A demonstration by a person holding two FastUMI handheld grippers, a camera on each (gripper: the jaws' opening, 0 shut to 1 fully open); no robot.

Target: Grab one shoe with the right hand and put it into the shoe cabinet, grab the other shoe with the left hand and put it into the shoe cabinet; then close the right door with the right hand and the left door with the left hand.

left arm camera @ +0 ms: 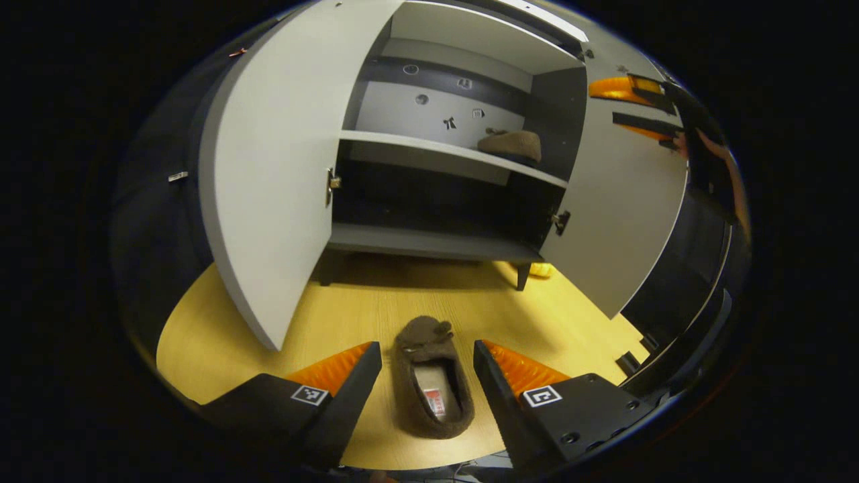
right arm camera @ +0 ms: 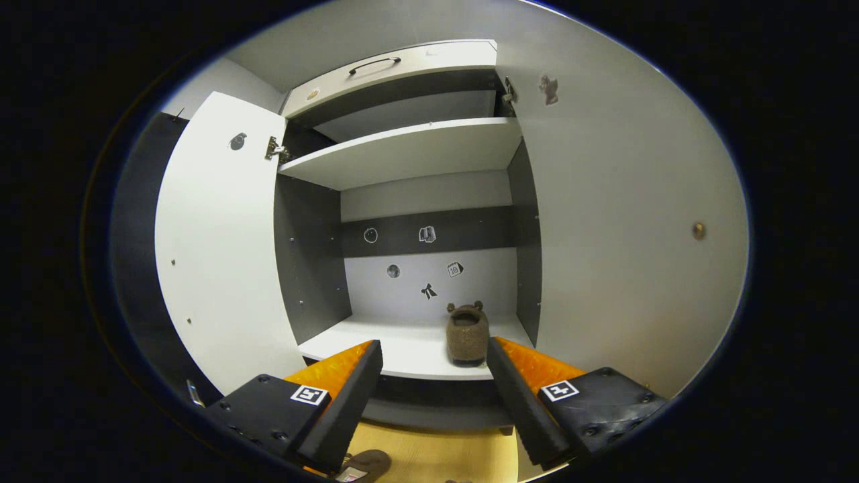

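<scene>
A brown fuzzy slipper [left arm camera: 429, 379] lies on the wooden floor [left arm camera: 221, 335], toe toward the cabinet. My left gripper [left arm camera: 427, 352] is open, its fingers on either side of the slipper without touching it. The second brown slipper [right arm camera: 467, 334] sits on the cabinet's middle shelf [right arm camera: 396, 352], at the right; it is also the brown slipper [left arm camera: 510, 145] on the shelf in the left gripper view. My right gripper [right arm camera: 435, 352] is open and empty in front of that shelf; it also appears far off as the right gripper [left arm camera: 637, 100] beside the right door. Both cabinet doors stand open.
The left door [left arm camera: 268, 168] swings out over the floor to the left of the slipper. The right door [right arm camera: 624, 221] stands close along my right gripper's side. A yellow object [left arm camera: 540, 270] lies behind the cabinet's right leg. A drawer with a handle [right arm camera: 374, 64] tops the cabinet.
</scene>
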